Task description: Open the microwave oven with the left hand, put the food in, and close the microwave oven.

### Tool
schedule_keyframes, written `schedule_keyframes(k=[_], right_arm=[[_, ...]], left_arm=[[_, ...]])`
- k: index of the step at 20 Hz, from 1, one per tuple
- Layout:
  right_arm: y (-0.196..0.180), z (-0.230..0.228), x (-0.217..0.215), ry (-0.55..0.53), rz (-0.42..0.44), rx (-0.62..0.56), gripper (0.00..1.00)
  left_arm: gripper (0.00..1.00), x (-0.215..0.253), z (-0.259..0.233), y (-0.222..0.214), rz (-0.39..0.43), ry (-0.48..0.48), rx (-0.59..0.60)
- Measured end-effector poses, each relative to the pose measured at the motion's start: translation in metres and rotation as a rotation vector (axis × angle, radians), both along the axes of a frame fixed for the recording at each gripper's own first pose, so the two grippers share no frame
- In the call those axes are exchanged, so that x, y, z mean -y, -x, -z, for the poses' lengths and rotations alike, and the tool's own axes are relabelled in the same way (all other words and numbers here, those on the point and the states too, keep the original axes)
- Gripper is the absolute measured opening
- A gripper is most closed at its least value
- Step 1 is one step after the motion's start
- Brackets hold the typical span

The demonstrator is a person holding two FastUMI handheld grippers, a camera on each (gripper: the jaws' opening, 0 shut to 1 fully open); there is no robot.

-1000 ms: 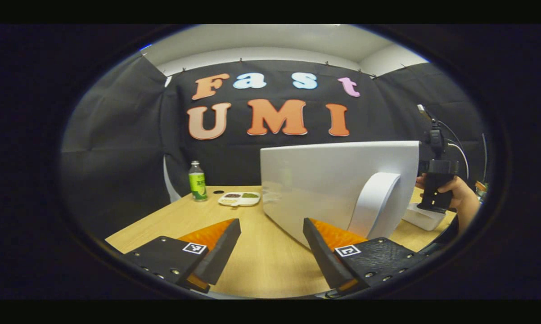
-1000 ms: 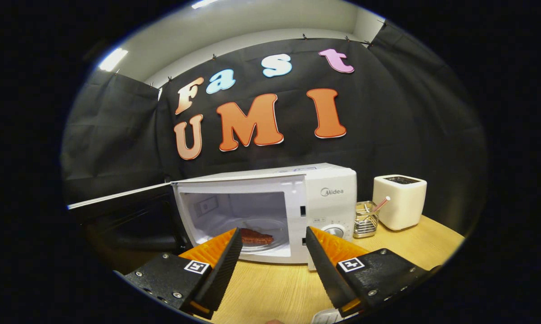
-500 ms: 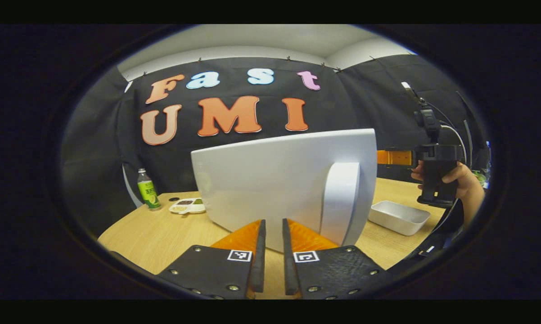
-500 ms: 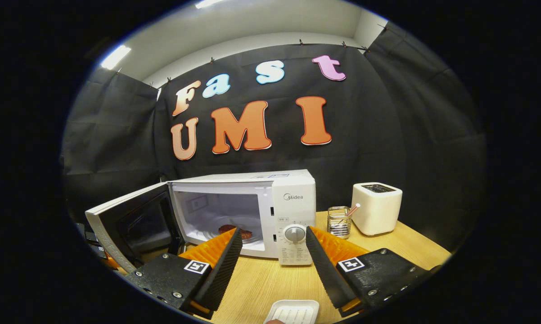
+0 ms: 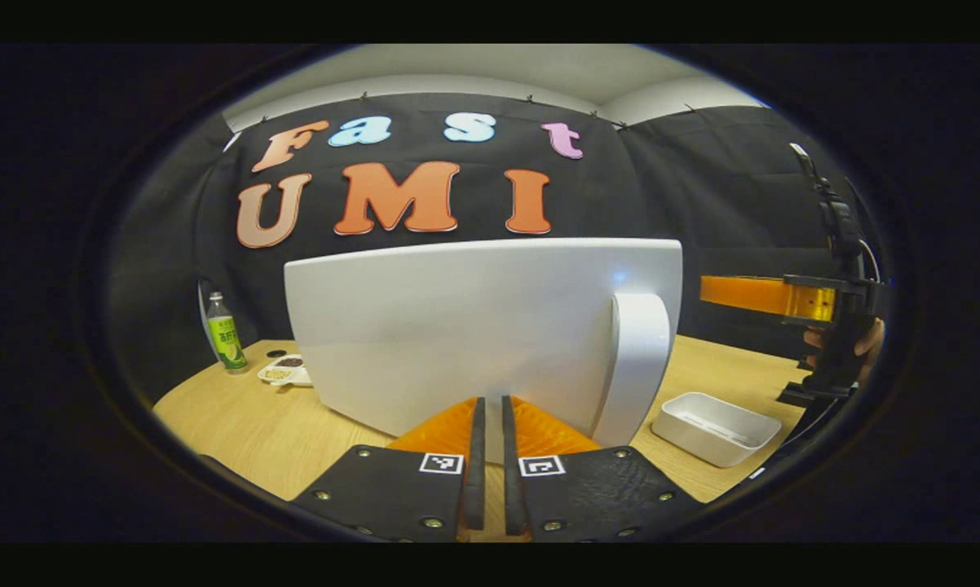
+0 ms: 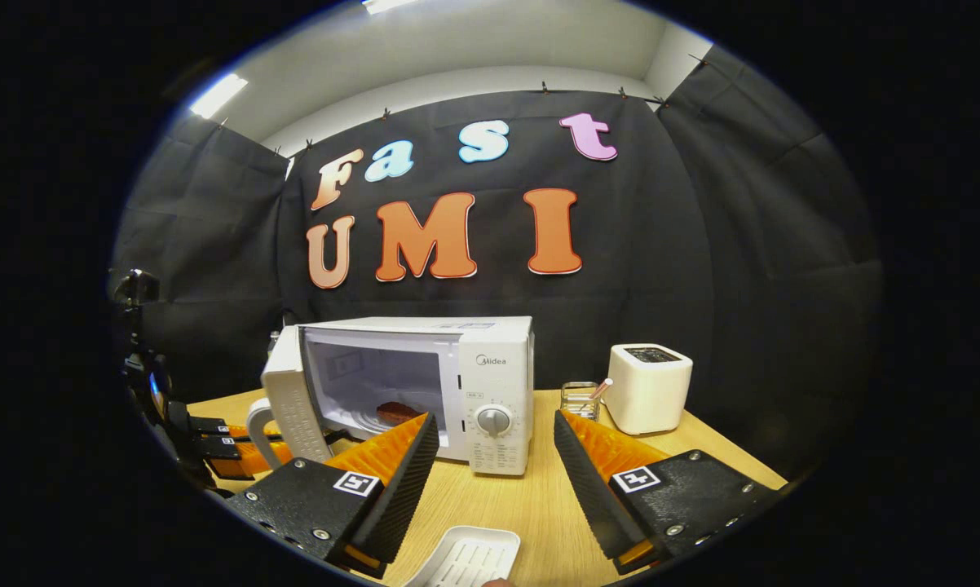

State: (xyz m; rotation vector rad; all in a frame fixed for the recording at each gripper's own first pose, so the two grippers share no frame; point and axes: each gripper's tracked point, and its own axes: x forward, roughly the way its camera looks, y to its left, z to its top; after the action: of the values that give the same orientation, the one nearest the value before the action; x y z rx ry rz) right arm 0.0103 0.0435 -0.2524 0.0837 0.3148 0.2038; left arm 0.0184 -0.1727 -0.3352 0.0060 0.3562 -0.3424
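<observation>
The white microwave (image 6: pixel 490 367) stands at mid-table with its door (image 6: pixel 290 399) partly open. A brown piece of food (image 6: pixel 396 410) lies on the turntable inside. In the left gripper view the door's outer face (image 5: pixel 457 326) and its curved handle (image 5: pixel 641 367) loom close. My left gripper (image 5: pixel 490 401) is shut with nothing between its fingers, its tips at or against the door's lower face. The left gripper (image 6: pixel 249 456) also appears behind the door. My right gripper (image 6: pixel 496 420) hangs open in front of the microwave, apart from it, holding nothing. A hand (image 5: pixel 869 338) holds the right gripper (image 5: pixel 726 293).
A white empty tray (image 6: pixel 465 558) lies on the wooden table (image 6: pixel 531 505) just below my right gripper. To the microwave's right stand a white toaster (image 6: pixel 649 387) and a metal holder (image 6: pixel 581 399). A green bottle (image 5: pixel 222 334) and a small dish (image 5: pixel 284 372) sit far left.
My left gripper went from open to shut and came up to the door's outer face. The door swung from wide open to partly open. My right gripper drew back from the microwave.
</observation>
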Motion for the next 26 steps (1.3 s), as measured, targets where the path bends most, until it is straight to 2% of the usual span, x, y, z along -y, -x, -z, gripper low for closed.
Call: schedule_keyframes(k=[6,10,11,12,19,20,21,22,23,26], right_arm=[[0.01,0.005,0.006,-0.052,-0.014,-0.051,0.93],[0.003,0.003,0.023,-0.04,0.017,-0.038,0.93],[0.003,0.002,0.027,-0.031,0.023,-0.032,0.98],[0.002,0.003,0.03,-0.022,0.026,-0.028,0.93],[-0.011,0.014,0.044,0.015,0.05,-0.036,0.93],[-0.013,0.016,0.045,0.019,0.052,-0.041,0.98],[-0.015,0.018,0.046,0.021,0.055,-0.042,0.93],[-0.016,0.02,0.048,0.022,0.06,-0.045,0.93],[-0.017,0.021,0.048,0.018,0.063,-0.047,0.93],[-0.018,0.024,0.047,0.007,0.071,-0.057,0.93]], left_arm=[[0.1,0.026,0.009,-0.044,-0.027,0.012,0.0],[0.1,0.036,0.015,-0.075,-0.038,0.001,0.012],[0.1,0.038,0.02,-0.082,-0.038,-0.011,0.015],[0.1,0.038,0.024,-0.09,-0.04,-0.019,0.015],[0.1,0.052,0.04,-0.129,-0.091,-0.006,0.018],[0.09,0.055,0.037,-0.128,-0.088,0.005,0.028],[0.05,0.056,0.038,-0.129,-0.092,0.002,0.028],[0.14,0.057,0.038,-0.129,-0.095,-0.011,0.04],[0.1,0.056,0.038,-0.13,-0.102,-0.024,0.047],[0.09,0.053,0.039,-0.134,-0.123,-0.031,0.043]])
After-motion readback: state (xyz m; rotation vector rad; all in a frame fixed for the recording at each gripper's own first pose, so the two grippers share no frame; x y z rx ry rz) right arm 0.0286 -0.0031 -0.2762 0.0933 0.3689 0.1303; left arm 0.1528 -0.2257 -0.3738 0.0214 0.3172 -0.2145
